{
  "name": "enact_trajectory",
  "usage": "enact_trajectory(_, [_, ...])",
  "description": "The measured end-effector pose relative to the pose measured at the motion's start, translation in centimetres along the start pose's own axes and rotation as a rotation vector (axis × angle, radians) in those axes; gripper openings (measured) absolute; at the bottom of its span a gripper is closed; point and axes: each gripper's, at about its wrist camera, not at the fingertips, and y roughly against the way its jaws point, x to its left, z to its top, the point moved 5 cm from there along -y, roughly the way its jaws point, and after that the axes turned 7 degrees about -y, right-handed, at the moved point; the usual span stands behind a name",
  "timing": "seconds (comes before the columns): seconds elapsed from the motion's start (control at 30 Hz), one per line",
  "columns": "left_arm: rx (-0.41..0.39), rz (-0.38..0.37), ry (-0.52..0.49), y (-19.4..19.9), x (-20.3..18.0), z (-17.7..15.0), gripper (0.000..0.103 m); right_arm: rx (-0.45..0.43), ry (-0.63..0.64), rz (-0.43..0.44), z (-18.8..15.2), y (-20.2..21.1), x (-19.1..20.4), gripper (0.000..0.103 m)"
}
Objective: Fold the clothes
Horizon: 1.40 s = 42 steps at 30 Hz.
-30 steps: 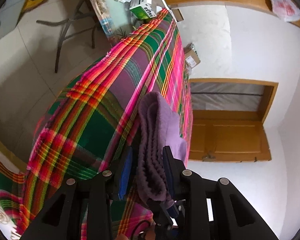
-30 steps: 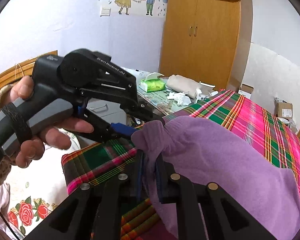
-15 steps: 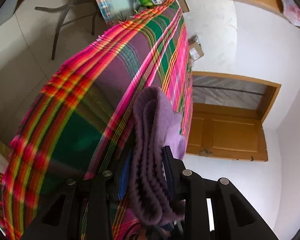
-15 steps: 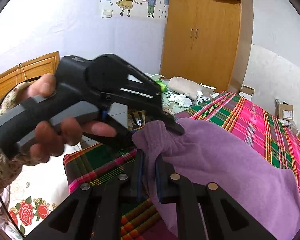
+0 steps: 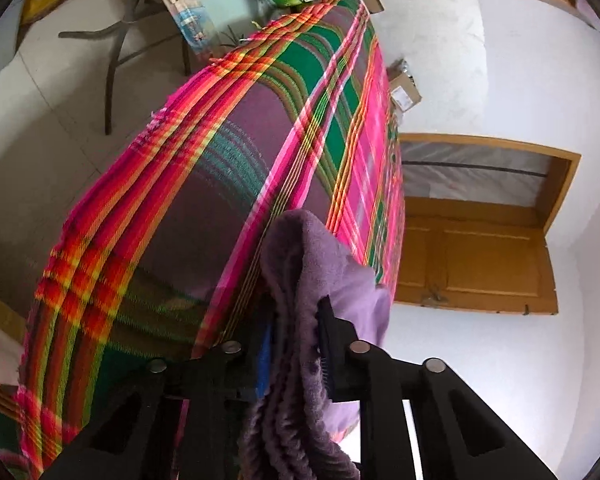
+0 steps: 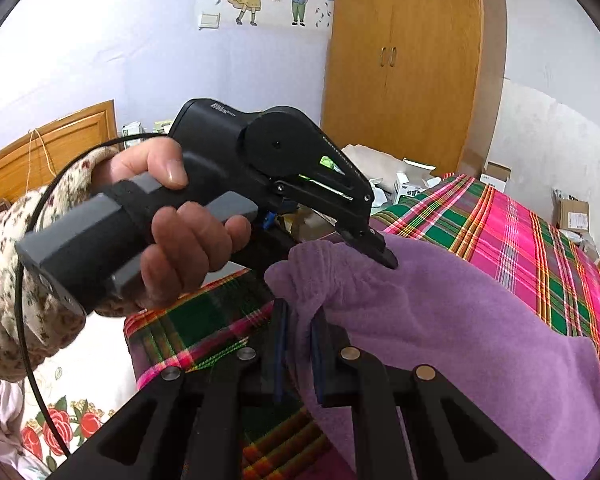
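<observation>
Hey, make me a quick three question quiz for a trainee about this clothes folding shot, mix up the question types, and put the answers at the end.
1. True or false: the right hand-held gripper is shut on the purple garment.
2. Multiple choice: what lies under the purple garment? A) a bare wooden table B) a plaid cloth C) a white sheet
3. Fill in: in the right wrist view, the person's hand holds the left hand-held gripper where it touches the garment's ____ edge.

Key
1. True; fabric is bunched between both fingers.
2. B
3. Upper: the bunched edge close to the right hand-held gripper.
</observation>
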Motion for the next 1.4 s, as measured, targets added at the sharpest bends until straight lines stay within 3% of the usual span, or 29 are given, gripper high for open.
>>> enact_trajectory(0.4, [-0.094,0.029,-0.115,3.0,-1.2,0.8,0.017,-0.041,-0.011,0.017,2.6,-0.3,1.1,0.010])
enact_trajectory(0.6, [-0.091,0.063,-0.117,2.4,-0.8,0.9,0.017,0.025,-0.027,0.036,0.9,-1.8,1.1,0.010])
enact_trajectory(0.77, [-0.098,0.077,-0.140,2.3,-1.6,0.5,0.017,0.029,-0.054,0.055,0.4,-1.5,0.5,0.010])
enact_trajectory(1.07, [-0.113,0.078,-0.215,2.1,-5.5,-1.0,0.017,-0.083,-0.098,0.082,0.3,3.1,-1.6,0.009])
enact_trajectory(1.4, [-0.070,0.053,-0.316,-0.8,-11.5,-3.6,0.017,-0.173,-0.136,0.030,-0.6,8.4,-4.1,0.009])
